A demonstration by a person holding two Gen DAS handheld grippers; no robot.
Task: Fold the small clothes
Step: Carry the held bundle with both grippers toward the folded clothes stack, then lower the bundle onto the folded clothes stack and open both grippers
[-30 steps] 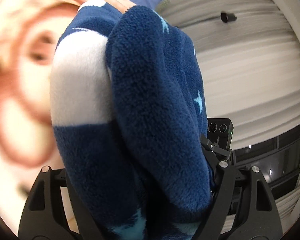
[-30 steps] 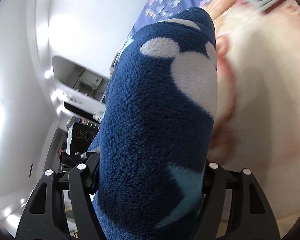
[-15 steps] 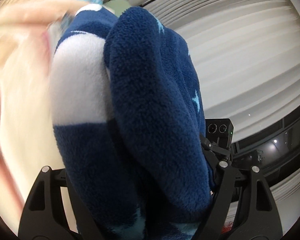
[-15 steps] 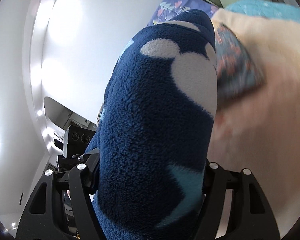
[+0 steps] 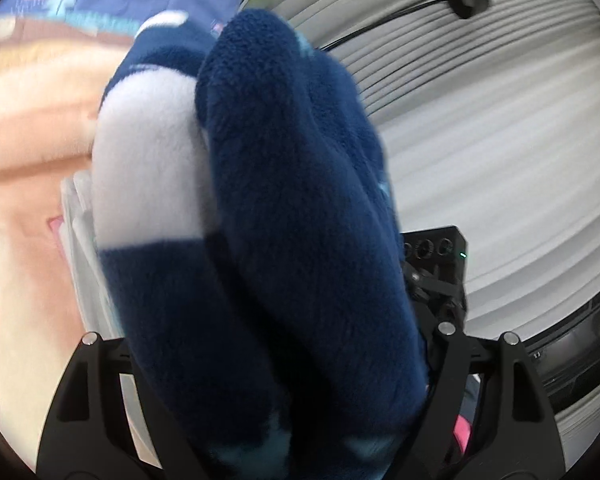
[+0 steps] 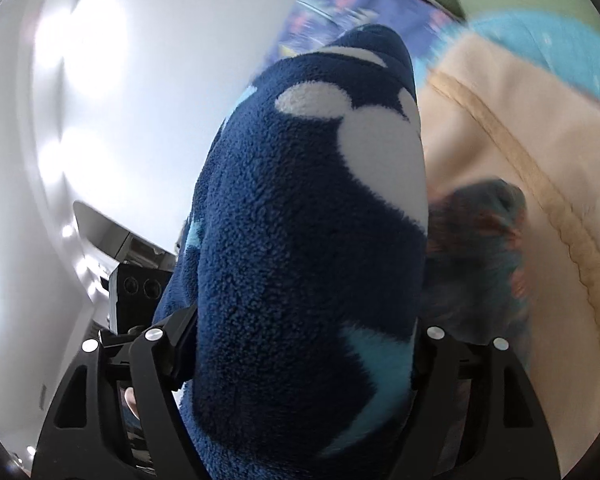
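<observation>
Left gripper [image 5: 284,360] is kept wide around bunched navy fleece [image 5: 284,220], frame centre; right gripper [image 6: 300,360] jaws are opening, fleece between. Bkgd has swung to a cream blanket [image 6: 500,140]: set-down prob. near.

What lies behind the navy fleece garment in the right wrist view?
Behind the navy fleece garment, at its right edge, a dark patterned cloth lies on a cream blanket; white wall shows to its left. Whatever sits directly behind the fleece is covered.
</observation>
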